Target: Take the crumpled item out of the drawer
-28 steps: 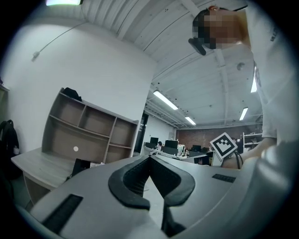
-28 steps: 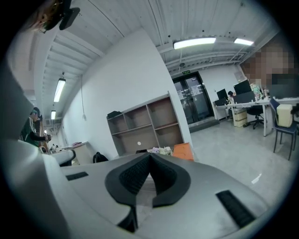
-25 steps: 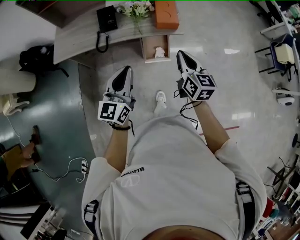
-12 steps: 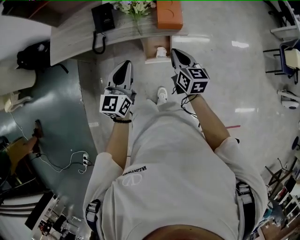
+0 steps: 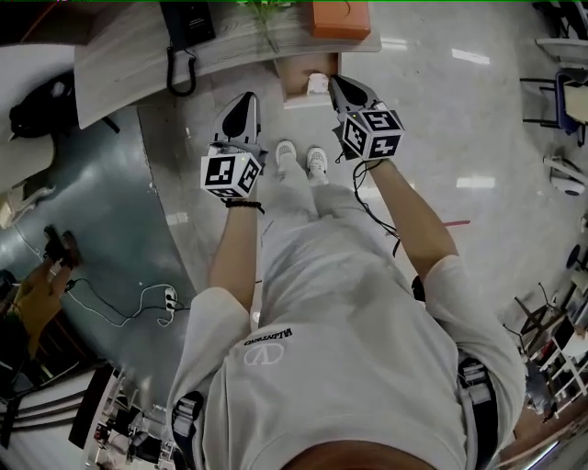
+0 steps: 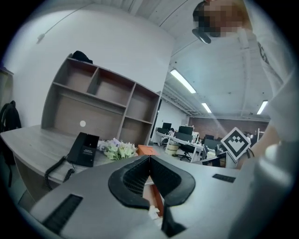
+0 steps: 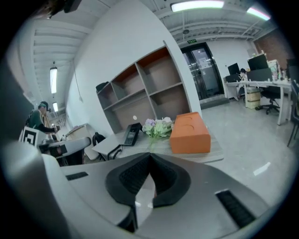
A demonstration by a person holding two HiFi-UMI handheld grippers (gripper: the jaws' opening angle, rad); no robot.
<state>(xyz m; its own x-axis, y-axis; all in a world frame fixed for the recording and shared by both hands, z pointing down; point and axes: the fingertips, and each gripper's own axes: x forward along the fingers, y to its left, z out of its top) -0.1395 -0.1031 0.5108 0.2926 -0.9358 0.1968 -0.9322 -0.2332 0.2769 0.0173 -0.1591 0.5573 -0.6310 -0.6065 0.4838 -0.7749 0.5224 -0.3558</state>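
Note:
A small open drawer [image 5: 296, 81] hangs under the desk's front edge, with the white crumpled item [image 5: 318, 84] lying inside it. My right gripper [image 5: 336, 83] is shut and empty, its tips right beside the item at the drawer's right side. To the left of the drawer and a little nearer to me, my left gripper [image 5: 246, 101] is also shut and empty. In the left gripper view the closed jaws [image 6: 149, 159] point at the desk, and a bit of the white item [image 6: 153, 213] shows below them. The right gripper view has its shut jaws [image 7: 150, 157] aimed at the desk top.
On the grey desk [image 5: 119, 69] stand a black telephone [image 5: 177, 20], a bunch of flowers [image 5: 265, 9] and an orange box [image 5: 340, 16]. Open shelves [image 7: 149, 93] rise behind the desk. My feet [image 5: 301, 161] stand just before the drawer. A cable [image 5: 138, 317] lies on the floor at the left.
I have stepped closer to the desk. Both grippers moved forward; the right one went from short of the drawer to its edge beside the crumpled item. Both stayed shut.

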